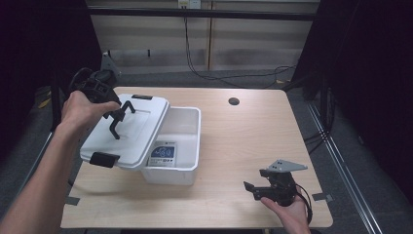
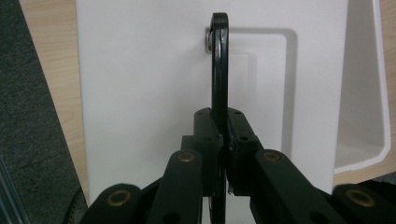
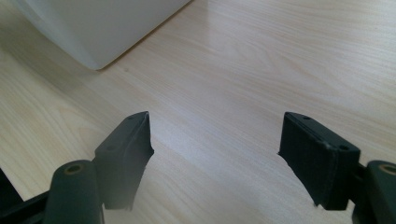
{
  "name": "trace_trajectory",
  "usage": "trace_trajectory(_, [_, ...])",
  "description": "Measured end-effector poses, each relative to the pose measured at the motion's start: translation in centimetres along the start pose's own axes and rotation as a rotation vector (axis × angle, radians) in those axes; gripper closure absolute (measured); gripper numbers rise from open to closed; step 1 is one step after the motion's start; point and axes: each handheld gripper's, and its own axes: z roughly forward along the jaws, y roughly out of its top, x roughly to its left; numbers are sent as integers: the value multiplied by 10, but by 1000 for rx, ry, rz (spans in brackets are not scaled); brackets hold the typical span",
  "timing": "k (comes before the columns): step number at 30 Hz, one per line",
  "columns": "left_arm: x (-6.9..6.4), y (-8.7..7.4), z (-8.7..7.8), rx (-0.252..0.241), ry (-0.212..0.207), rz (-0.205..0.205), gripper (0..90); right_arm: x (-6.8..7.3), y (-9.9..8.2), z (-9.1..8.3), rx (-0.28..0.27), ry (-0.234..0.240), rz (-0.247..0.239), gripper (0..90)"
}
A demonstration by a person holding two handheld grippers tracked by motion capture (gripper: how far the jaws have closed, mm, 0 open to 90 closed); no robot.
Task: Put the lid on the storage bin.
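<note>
Fingers [image 2: 205, 135] of our left gripper [image 1: 117, 116] are pinched tight on the thin black hinged handle [image 2: 219, 65] of the flat white plastic lid [image 1: 127, 131], which we hold tilted at the left of the high view, its right edge propped across the open white rectangular plastic bin [image 1: 187, 141]; gripping the handle seems the only way to lift so broad a panel. Our right gripper [image 1: 258, 187] waits at the lower right, fingers spread wide and empty above the pale wooden worktop [image 1: 253, 131], well apart from the bin.
</note>
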Motion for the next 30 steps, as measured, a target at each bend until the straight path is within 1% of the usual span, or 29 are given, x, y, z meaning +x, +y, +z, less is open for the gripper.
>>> trace_trajectory(2, [-3, 1, 0, 1, -2, 9, 850, 0, 0, 0, 0, 0, -1, 245])
trace_trajectory(5, [-9, 3, 1, -2, 9, 7, 850, 0, 0, 0, 0, 1, -2, 245])
trace_trajectory(6, [-11, 4, 1, -3, 10, 12, 850, 0, 0, 0, 0, 1, -1, 245])
trace_trajectory(7, [-12, 4, 1, -2, 1, 10, 850, 0, 0, 0, 0, 1, -2, 245])
trace_trajectory(8, [-13, 5, 1, -4, -1, 20, 850, 0, 0, 0, 1, 1, -3, 245])
trace_trajectory(9, [-16, 5, 1, -3, -2, 13, 850, 0, 0, 0, 2, 3, -4, 244])
trace_trajectory(11, [-19, 7, 3, -5, -3, 14, 850, 0, 0, 0, 2, 2, -2, 241])
trace_trajectory(12, [-21, 7, 4, 0, -5, 20, 849, 0, 0, 0, 1, 2, -2, 239])
trace_trajectory(15, [-25, 9, 8, 10, -7, 18, 850, 0, 0, 0, -1, 2, -2, 235])
trace_trajectory(17, [-27, 10, 10, 12, -2, 12, 850, 0, 0, -1, -4, 1, 3, 219])
trace_trajectory(18, [-27, 11, 12, 6, -1, -3, 850, 0, 0, -1, -5, 1, 5, 208])
trace_trajectory(20, [-29, 12, 13, 9, 7, -17, 850, -1, 0, -1, -11, -1, 6, 185])
trace_trajectory(22, [-31, 13, 14, 6, -6, -28, 850, -1, 0, -2, -16, 0, 12, 163])
trace_trajectory(23, [-33, 13, 15, 6, -9, -31, 850, -1, 0, -2, -17, -1, 15, 162])
trace_trajectory(24, [-34, 13, 16, -2, -8, -43, 850, -2, 0, -2, -20, 0, 14, 161])
trace_trajectory(28, [-39, 15, 20, 7, 1, -62, 850, -1, 1, -1, -15, -6, 12, 154])
trace_trajectory(29, [-40, 15, 21, 1, 3, -79, 850, -1, 1, -1, -14, -8, 11, 155])
trace_trajectory(30, [-41, 15, 21, -10, 13, -86, 850, -1, 0, -2, -13, -8, 15, 155])
